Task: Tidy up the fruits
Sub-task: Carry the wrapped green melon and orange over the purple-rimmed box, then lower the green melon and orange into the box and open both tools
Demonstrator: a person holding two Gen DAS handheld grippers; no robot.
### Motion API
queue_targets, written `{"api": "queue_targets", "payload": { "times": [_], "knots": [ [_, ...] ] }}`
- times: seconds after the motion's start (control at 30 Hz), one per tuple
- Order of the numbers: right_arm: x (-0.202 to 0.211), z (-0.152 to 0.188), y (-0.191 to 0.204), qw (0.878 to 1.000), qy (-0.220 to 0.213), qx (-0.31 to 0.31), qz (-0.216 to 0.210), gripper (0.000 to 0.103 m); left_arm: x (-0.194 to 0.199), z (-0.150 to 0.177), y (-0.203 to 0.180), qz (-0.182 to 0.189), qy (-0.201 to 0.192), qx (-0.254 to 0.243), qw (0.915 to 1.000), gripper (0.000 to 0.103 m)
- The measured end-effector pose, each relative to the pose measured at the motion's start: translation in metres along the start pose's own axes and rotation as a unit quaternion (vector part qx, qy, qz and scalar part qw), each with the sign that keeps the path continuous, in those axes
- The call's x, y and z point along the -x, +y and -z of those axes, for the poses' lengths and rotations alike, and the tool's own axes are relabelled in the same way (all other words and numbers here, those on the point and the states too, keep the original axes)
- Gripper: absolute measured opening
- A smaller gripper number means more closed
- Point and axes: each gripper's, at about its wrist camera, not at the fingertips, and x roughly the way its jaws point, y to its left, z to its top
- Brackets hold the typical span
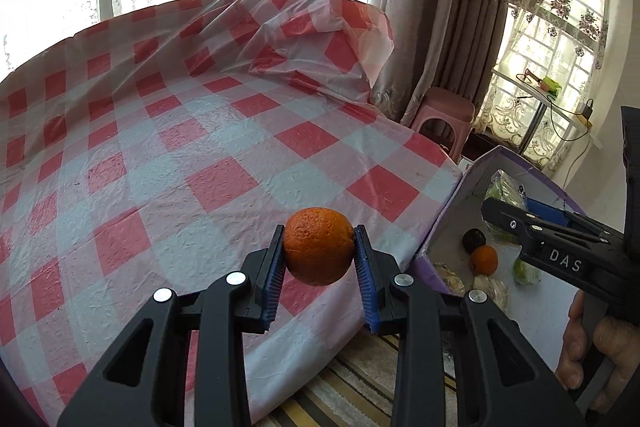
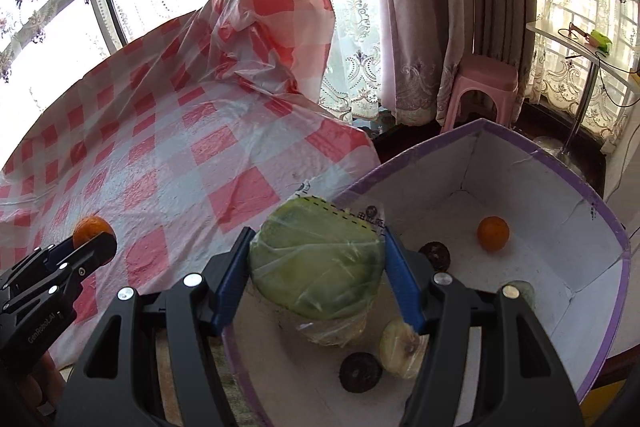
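My left gripper [image 1: 319,247] is shut on an orange [image 1: 319,245] and holds it above the near edge of the red-and-white checked table [image 1: 180,147]. My right gripper [image 2: 318,261] is shut on a green fruit wrapped in a plastic bag [image 2: 316,263] and holds it over the purple-rimmed box [image 2: 560,171]. In the box lie another orange [image 2: 493,233], two dark round fruits [image 2: 359,372], [image 2: 434,255] and a pale wrapped fruit [image 2: 400,349]. The left gripper with its orange also shows in the right wrist view [image 2: 91,233]. The right gripper also shows in the left wrist view [image 1: 504,215].
The checked plastic cloth is bunched up at the table's far side [image 1: 320,23]. A pink stool [image 2: 484,83] stands by the curtains beyond the box. A small side table [image 2: 580,39] with a green item is at the far right. A striped rug [image 1: 352,387] lies below the table edge.
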Motion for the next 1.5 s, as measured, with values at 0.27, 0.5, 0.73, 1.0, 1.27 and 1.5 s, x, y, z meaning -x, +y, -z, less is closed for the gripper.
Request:
{"api": "queue_targets", "payload": {
  "times": [0.27,0.5,0.73,1.0,1.27,1.5],
  "knots": [
    [-0.003,-0.009,-0.047,0.999,0.002,-0.005,0.052,0.064,-0.007,0.001,-0.043,0.022,0.011,-0.046,0.9987,0.032],
    [-0.020,-0.013,-0.075,0.995,0.030,0.012,0.096,0.064,-0.024,0.005,-0.097,0.048,0.034,-0.114,0.9918,0.032],
    [-0.042,-0.019,-0.086,0.989,0.068,0.034,0.124,0.064,-0.057,0.011,-0.138,0.062,0.083,-0.172,0.9796,0.032],
    [-0.073,-0.024,-0.094,0.983,0.103,0.056,0.144,0.064,-0.087,0.018,-0.167,0.064,0.128,-0.226,0.9635,0.032],
    [-0.107,-0.022,-0.103,0.978,0.140,0.053,0.146,0.063,-0.116,0.028,-0.182,0.041,0.172,-0.261,0.9489,0.032],
    [-0.120,-0.017,-0.104,0.975,0.151,0.055,0.153,0.063,-0.129,0.035,-0.187,0.027,0.186,-0.276,0.9428,0.033]
  ]
}}
